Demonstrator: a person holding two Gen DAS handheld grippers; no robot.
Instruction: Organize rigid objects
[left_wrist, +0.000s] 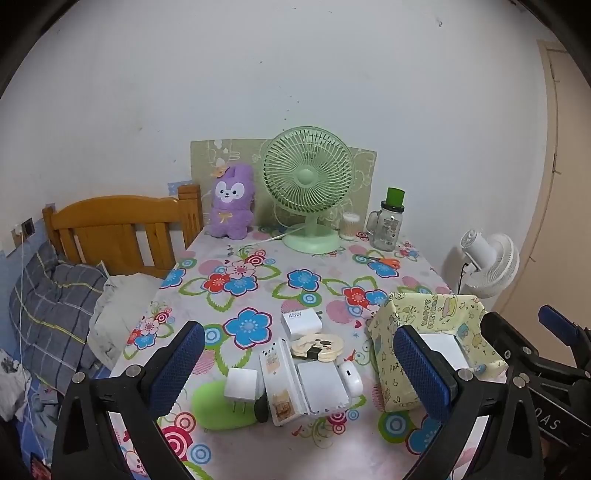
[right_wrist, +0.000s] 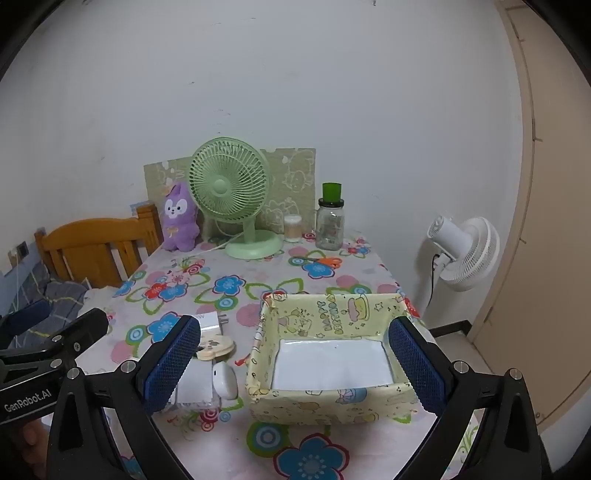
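Left wrist view: left tool (left_wrist: 299, 363) spread wide, gripping nothing, aimed at a cluster of small rigid items on the floral worktop (left_wrist: 258, 273). Cluster noted as follows: white 45W charger (left_wrist: 301, 320), round cream case (left_wrist: 317, 346), white plug adapter (left_wrist: 241, 384) resting on a green pad (left_wrist: 218, 410), white remote control (left_wrist: 277, 384), flat white pack (left_wrist: 322, 384), white earbud case (left_wrist: 351, 376). Items packed close together, several touching, just left of the patterned paper box (left_wrist: 436, 332).

Right wrist view: right tool (right_wrist: 293, 369) likewise spread and empty, poised over the front wall of the patterned paper box (right_wrist: 332, 404). Box open-topped, white lining bare, nothing inside yet. Placement judged deliberate: container beside the loose items for short transfers, one tool per side. Sorting judged not yet begun.

Green desk fan (left_wrist: 308, 184), purple plush (left_wrist: 231, 201) and glass jar (left_wrist: 388, 225) well apart at the back edge, outside the working zone.
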